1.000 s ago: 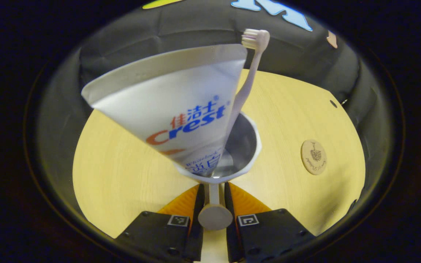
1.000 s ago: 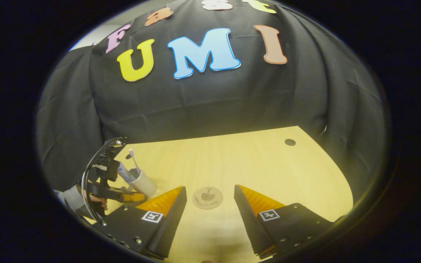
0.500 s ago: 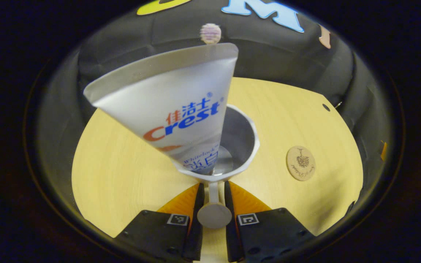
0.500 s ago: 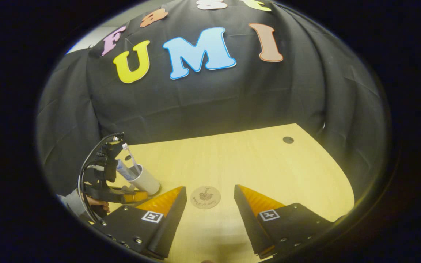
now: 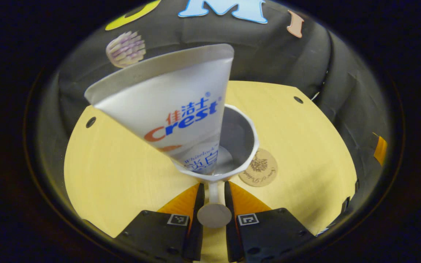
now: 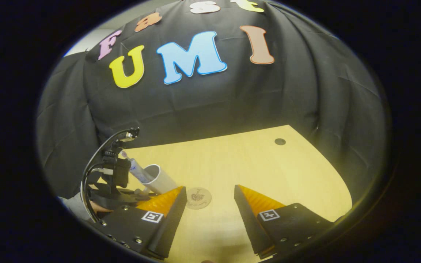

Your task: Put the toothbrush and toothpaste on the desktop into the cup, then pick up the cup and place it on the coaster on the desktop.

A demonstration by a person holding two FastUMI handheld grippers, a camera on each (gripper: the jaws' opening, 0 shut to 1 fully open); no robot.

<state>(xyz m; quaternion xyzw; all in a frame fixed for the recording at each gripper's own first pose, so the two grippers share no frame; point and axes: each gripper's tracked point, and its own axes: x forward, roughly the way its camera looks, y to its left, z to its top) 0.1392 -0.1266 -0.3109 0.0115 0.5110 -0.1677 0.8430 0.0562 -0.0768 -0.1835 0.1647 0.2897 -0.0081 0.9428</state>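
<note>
In the left gripper view my left gripper [image 5: 214, 190] is shut on the handle of the white cup [image 5: 249, 126]. In the cup stands a white toothpaste tube [image 5: 174, 109], leaning left. The toothbrush head [image 5: 125, 48] shows above it at the upper left. The round wooden coaster [image 5: 261, 171] lies just right of the cup, partly hidden by its rim. In the right gripper view my right gripper [image 6: 208, 197] is open low over the table, with the coaster [image 6: 198, 198] between its fingers farther off. The tilted cup [image 6: 157, 178] is left of the coaster there.
The light wooden table [image 5: 115, 171] has small dark holes near its far corners [image 5: 298, 99] [image 6: 279, 141]. Black cloth walls it in at the back and sides. A hand and sleeve [image 6: 75, 206] hold the left gripper at the table's left.
The left gripper has carried the cup rightward to the coaster, which now meets the cup's rim. The toothbrush swung across to the left inside the cup. The right gripper stayed open.
</note>
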